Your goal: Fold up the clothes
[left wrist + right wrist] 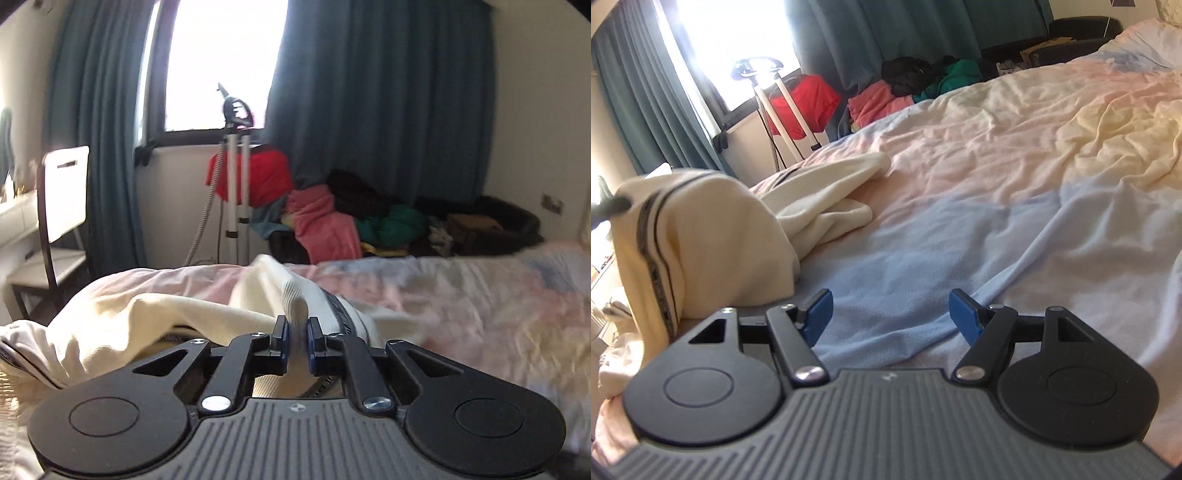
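On the bed's near-left corner, around 8 o'clock in the right wrist view, sits the cream garment (701, 236). It's bunched up, with a dark striped band running down it and part of it lifted off the pastel bedsheet (997, 166).

The left gripper (295, 328) has its pads pinched tight on a ribbed edge of that garment, right by the dark band. The right gripper (891, 314) is spread wide with nothing in it, hovering over the blue patch of sheet at about 3 o'clock from the cloth.

What worries me: it's a one-point hold on a small bit of fabric, so a quick pull could slip the ribbing out of the pads. The rest would probably drag and stay in a wad rather than lie flat. The right one could also grab the loose sheet along with the garment.

Past the bed at 12 o'clock there's a clothes pile (332, 218) and a garment steamer (236, 147) by the window.
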